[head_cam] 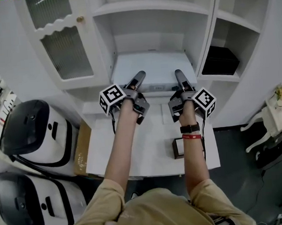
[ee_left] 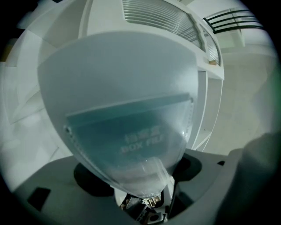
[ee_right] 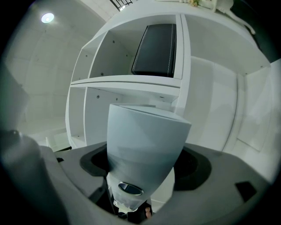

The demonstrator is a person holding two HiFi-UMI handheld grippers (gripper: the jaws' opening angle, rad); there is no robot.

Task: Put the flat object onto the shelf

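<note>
As left claw [head_cam: 138,78], right claw [head_cam: 179,76] clamp it, file [head_cam: 153,66] spans between.

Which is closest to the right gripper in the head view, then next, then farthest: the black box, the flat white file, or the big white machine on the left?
1. box file: gripped in the jaws of the right gripper, at the middle shelf bay.
2. black box: in the shelf bay just to the right.
3. white machine: far off at the left, beside the table.
</note>
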